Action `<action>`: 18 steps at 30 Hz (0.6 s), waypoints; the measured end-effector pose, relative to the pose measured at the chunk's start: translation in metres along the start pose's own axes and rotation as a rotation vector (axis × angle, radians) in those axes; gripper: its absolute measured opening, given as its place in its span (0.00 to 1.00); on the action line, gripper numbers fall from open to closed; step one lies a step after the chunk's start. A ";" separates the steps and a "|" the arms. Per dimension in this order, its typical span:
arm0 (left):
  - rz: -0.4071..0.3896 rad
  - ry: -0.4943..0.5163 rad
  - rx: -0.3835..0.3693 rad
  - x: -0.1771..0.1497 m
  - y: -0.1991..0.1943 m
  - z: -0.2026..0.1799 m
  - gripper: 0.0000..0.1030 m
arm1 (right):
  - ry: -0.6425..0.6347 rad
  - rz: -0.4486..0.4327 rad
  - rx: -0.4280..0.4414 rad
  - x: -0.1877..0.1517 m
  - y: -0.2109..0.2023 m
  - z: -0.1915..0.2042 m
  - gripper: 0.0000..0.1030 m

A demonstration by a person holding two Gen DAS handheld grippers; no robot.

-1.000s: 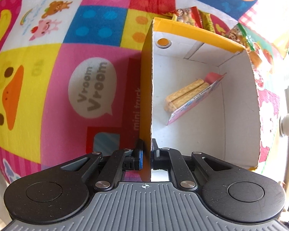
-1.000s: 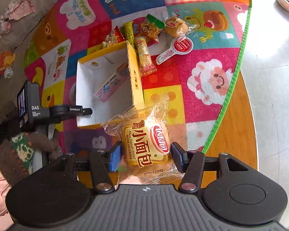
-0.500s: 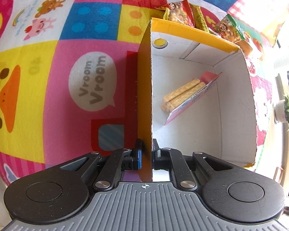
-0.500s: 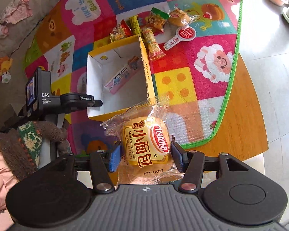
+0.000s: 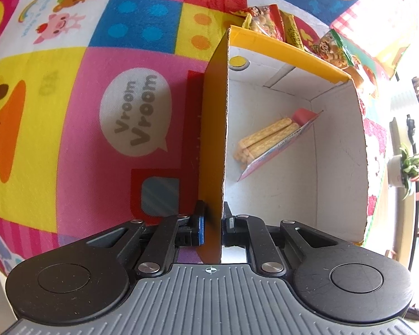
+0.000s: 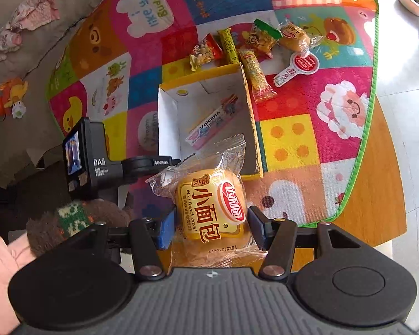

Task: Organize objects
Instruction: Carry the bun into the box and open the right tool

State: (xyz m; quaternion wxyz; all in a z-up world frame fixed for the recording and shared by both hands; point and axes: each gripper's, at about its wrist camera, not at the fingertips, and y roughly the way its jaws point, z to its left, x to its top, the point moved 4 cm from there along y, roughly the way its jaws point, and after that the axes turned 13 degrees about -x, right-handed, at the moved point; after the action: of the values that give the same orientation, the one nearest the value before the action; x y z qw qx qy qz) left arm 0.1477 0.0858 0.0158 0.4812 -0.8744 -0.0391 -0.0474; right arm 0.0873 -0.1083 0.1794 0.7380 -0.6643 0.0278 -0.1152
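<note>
Your left tool [image 5: 212,223] is clamped on the near wall of the yellow box [image 5: 279,47], which sits on the colourful mat [image 6: 293,139]. Your right tool [image 6: 211,227] grips the bread packet [image 6: 209,203] just near of the box; a wafer pack [image 6: 215,122] lies inside.

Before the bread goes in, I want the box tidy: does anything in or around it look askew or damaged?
Nothing looks damaged. The Volcano biscuit pack lies diagonally in the box, one end propped against the wall. The left gripper pinches the box's wall; the right gripper holds the bread packet.
</note>
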 end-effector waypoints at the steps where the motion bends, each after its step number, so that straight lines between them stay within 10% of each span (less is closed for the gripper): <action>1: -0.001 -0.006 -0.005 0.000 0.000 0.001 0.12 | 0.008 -0.007 0.008 0.010 0.000 0.004 0.53; 9: 0.004 -0.050 -0.020 0.003 -0.002 0.005 0.13 | 0.079 -0.085 0.161 0.084 -0.006 0.041 0.61; 18: -0.011 -0.108 -0.009 0.006 0.000 0.004 0.15 | 0.125 -0.058 -0.013 0.092 0.023 -0.055 0.67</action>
State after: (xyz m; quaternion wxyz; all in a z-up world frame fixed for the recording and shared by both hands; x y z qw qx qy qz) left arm 0.1540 0.0889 0.0144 0.4741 -0.8777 -0.0697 -0.0031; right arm 0.1690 -0.1788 0.1606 0.7270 -0.6610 0.0554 -0.1775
